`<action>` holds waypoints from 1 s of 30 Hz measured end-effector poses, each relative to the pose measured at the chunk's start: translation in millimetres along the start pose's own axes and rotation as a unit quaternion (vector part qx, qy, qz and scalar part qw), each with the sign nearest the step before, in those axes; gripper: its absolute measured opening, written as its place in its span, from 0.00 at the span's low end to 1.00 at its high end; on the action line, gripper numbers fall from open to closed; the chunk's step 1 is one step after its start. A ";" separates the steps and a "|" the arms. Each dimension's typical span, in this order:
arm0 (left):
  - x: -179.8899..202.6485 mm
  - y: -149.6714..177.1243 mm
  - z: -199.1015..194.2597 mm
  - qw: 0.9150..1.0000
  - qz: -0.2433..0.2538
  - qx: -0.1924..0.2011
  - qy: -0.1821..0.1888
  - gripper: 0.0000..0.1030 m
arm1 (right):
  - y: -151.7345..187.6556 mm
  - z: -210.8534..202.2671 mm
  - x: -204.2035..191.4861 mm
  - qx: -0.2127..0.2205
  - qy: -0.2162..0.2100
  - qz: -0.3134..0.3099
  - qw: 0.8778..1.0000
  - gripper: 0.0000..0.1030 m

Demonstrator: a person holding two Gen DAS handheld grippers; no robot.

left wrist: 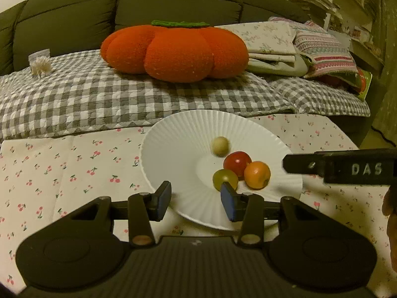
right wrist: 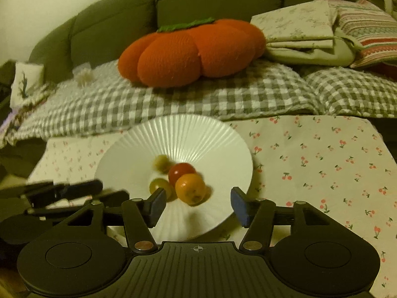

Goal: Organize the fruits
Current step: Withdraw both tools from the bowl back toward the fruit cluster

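Four fruits sit in the white plate: pale ball on the far slope, red fruit, orange fruit and green fruit clustered touching near the plate's centre. Left gripper hovers over the plate's near rim, jaws wide apart, holding nothing. Right gripper likewise, spread wide and empty, just short of the orange fruit.

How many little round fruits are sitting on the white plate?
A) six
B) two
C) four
C: the white plate holds four, a pale one, a red one, an orange one and a green one, seen in both wrist views.
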State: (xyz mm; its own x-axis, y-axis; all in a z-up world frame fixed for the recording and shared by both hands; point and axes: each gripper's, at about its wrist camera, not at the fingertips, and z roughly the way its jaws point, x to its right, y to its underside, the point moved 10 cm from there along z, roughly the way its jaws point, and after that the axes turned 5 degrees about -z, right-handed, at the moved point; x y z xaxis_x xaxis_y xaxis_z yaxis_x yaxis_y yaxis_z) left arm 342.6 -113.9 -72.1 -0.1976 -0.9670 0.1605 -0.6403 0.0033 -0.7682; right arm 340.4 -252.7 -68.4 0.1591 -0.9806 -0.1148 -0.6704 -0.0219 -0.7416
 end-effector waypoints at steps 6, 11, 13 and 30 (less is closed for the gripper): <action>-1.1 2.9 -14.4 1.000 -0.015 -0.006 0.007 0.43 | -5.5 -14.6 9.0 0.011 0.003 0.024 1.000 0.56; -3.8 9.3 -27.6 0.999 -0.031 -0.013 0.007 0.45 | -3.6 -29.6 4.0 0.015 -0.003 0.031 0.999 0.58; -4.5 13.5 -33.1 0.999 -0.035 -0.018 0.006 0.46 | -0.2 -36.0 1.6 0.013 -0.002 0.035 0.999 0.60; -15.2 42.0 -87.6 0.997 -0.062 -0.023 -0.038 0.81 | 22.1 -87.9 -39.7 0.033 0.006 -0.020 0.999 0.90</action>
State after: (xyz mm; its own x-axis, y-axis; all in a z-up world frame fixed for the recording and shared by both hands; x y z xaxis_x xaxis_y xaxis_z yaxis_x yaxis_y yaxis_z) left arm 253.7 -76.8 -52.5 -0.0595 -0.9772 0.2040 -0.6907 -0.1072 -0.7152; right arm 255.6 -231.4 -22.2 0.1767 -0.9813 -0.0768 -0.6139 -0.0489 -0.7879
